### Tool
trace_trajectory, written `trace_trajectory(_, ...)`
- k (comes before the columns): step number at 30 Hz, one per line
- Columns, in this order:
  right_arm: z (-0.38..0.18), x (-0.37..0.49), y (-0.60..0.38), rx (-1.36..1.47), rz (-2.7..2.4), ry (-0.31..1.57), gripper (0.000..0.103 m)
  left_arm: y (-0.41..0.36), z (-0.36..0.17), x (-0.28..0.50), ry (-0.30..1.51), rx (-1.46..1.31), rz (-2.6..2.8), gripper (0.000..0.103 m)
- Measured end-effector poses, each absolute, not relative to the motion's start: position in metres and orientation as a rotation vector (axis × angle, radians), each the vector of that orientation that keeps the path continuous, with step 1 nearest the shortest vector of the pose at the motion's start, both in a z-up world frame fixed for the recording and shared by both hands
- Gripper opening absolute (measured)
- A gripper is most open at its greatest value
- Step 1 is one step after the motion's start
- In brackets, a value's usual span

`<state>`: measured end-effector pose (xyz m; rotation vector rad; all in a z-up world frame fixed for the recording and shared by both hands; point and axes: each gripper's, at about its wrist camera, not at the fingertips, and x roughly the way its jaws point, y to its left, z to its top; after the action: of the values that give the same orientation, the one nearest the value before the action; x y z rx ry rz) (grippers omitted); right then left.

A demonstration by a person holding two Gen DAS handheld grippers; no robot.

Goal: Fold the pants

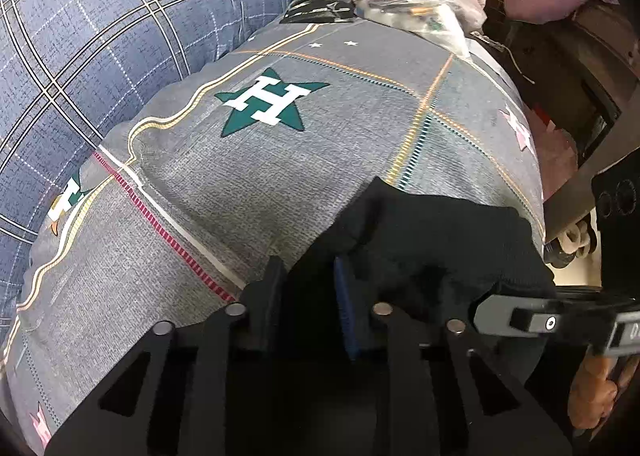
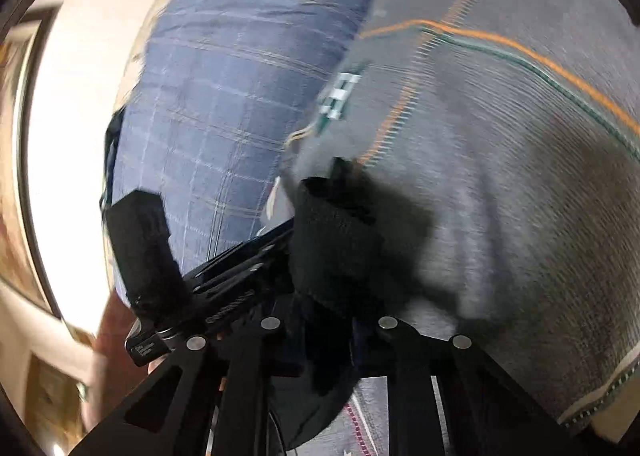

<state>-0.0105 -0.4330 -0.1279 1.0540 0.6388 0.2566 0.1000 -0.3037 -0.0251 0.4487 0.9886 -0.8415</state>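
where readable, "h" [image 1: 267, 99] on bedspread [image 1: 200, 176]

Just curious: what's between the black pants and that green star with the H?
Only bare grey patterned bedspread between the black pants and green star, in the left wrist view.

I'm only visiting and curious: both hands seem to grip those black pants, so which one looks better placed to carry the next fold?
Probably the left gripper: its view is steady, with the black pants bunched between its fingers over the grey bedspread. The right gripper also pinches cloth, but its picture is blurred.
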Motion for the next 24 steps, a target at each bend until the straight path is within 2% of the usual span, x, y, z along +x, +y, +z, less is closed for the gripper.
trace_trajectory(6, -0.1, -0.016, -0.409, 0.899, 0.318, 0.572, 0.012, -0.263, -0.012, 0.106, 0.985, 0.291, -0.774, 0.021)
trace_trajectory(12, -0.068, -0.021, -0.362, 0.712, 0.406, 0.522, 0.012, -0.171, 0.012, 0.109, 0.967, 0.064, -0.661, 0.021)
trace_trajectory(19, -0.057, -0.013, -0.294, 0.579, 0.508, 0.56, 0.012, -0.041, 0.024, 0.073, 0.897, -0.06, -0.459, 0.021)
trace_trajectory(24, -0.059, -0.01, -0.234, 0.47, 0.592, 0.625, 0.012, 0.018, 0.017, 0.043, 0.856, -0.128, -0.35, 0.022)
